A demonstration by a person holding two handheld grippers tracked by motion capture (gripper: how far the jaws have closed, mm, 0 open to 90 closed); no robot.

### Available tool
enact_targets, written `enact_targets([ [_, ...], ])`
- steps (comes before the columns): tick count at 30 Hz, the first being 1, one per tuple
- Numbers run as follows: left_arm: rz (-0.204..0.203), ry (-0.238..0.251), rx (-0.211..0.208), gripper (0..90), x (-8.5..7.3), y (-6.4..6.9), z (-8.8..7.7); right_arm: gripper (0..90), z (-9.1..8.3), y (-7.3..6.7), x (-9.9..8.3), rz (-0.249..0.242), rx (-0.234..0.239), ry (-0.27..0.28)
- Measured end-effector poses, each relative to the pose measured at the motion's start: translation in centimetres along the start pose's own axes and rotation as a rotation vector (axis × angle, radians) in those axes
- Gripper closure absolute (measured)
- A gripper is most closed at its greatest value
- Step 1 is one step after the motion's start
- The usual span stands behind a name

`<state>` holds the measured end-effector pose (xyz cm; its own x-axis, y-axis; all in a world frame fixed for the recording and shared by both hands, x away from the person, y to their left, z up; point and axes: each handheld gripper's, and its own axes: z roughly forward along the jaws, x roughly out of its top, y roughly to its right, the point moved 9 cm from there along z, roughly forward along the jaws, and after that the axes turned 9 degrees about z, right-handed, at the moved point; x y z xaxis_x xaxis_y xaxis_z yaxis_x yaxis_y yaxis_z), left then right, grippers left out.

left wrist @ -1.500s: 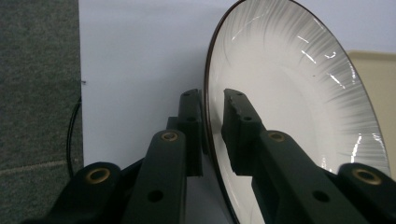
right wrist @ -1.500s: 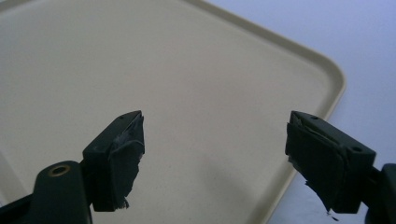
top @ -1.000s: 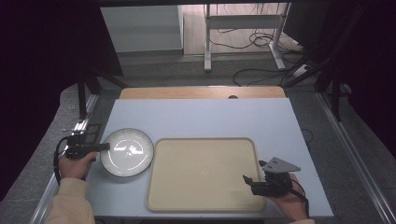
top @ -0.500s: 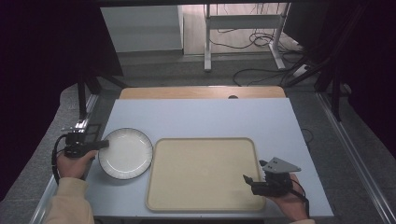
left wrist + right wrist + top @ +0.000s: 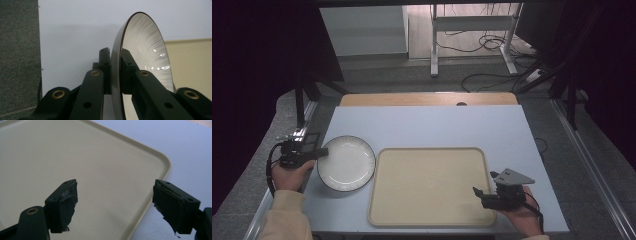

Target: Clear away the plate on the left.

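Gripping the near-left rim of the white plate [image 5: 346, 163], my left hand-held gripper [image 5: 319, 153] has its jaws closed on the edge; in the left gripper view the plate [image 5: 147, 55] runs edge-on between the two black pads, one pad on its underside and one on its glossy inner face. From the high view I see the plate at the left of the pale blue surface [image 5: 427, 125], just beside the left edge of the beige tray [image 5: 429, 185]; whether the two rims touch I cannot tell. The plate carries a thin dark line around its rim, and whether it lies flat or is tipped up I cannot tell from above.

My right hand-held gripper [image 5: 477, 192] sits at the near-right corner of the tray, with the grey three-cornered plate on top of it. In the right gripper view its jaws stand wide apart with nothing between them, the pads worn and ragged at the edges, and the gripper [image 5: 115, 205] hangs over the tray [image 5: 75, 157] by its rounded corner, the blue surface [image 5: 180, 147] showing beyond the rim.
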<state>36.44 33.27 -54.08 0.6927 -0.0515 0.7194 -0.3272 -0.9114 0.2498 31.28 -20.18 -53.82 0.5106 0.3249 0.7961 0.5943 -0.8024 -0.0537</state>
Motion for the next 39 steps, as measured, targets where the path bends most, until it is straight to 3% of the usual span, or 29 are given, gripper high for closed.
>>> enact_targets([
  [11,0.018,0.014,-0.010,82.7,0.3,0.3,-0.1,20.4,-0.1,0.1,0.1,0.011,-0.004,0.010],
  [27,0.022,0.094,-0.046,83.0,1.7,1.4,-1.3,20.3,-0.2,0.2,0.2,0.015,-0.005,0.016],
  [39,0.051,0.092,-0.067,82.9,2.1,2.7,-1.6,20.3,-0.2,0.3,0.2,0.016,-0.007,0.018],
])
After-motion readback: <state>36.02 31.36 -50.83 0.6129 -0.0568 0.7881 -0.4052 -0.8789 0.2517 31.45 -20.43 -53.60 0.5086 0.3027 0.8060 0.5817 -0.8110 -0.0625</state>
